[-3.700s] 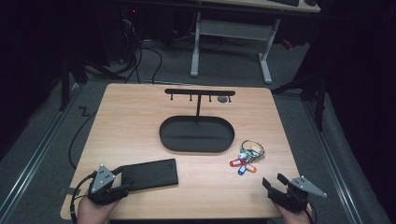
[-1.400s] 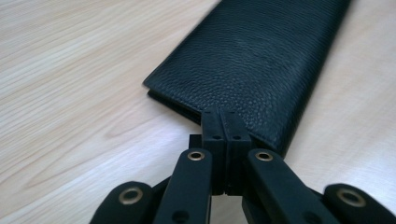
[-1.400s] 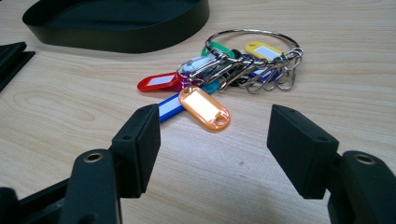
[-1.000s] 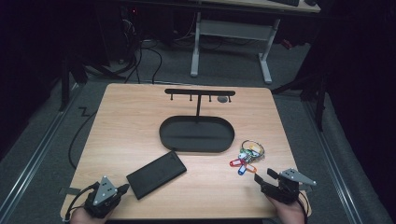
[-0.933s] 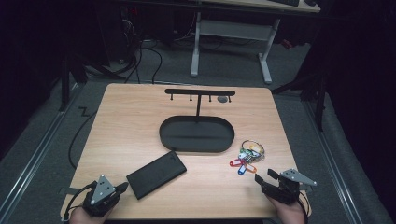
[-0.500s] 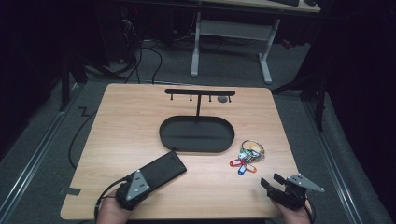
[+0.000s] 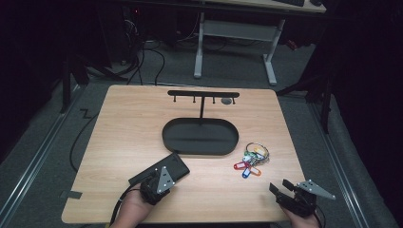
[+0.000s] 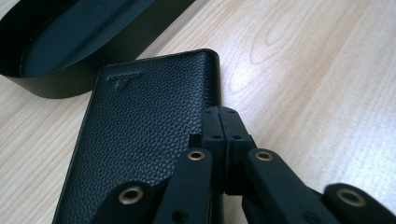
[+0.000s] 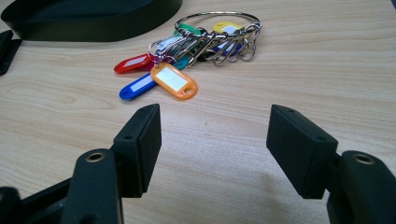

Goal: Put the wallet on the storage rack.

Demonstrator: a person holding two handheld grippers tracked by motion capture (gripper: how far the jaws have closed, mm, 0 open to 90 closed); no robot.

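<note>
The black wallet (image 8: 144, 140) lies flat on the desk (image 7: 123, 123) right under the left tongs (image 8: 223, 122), whose jaws are squeezed together with nothing between them, maybe to push it. The keys (image 9: 187, 56) lie just ahead of the right tongs (image 9: 215, 135), which gape wide, likely ready to grab.

Tray mid-table, wallet to its front left, keys to its front right.
The tray (image 7: 200, 137) sits before the hook stand (image 7: 203, 94); the wallet (image 7: 161, 170) lies under the left gripper (image 7: 153, 183); the key bunch (image 7: 251, 160) lies beyond the right gripper (image 7: 281, 190).
</note>
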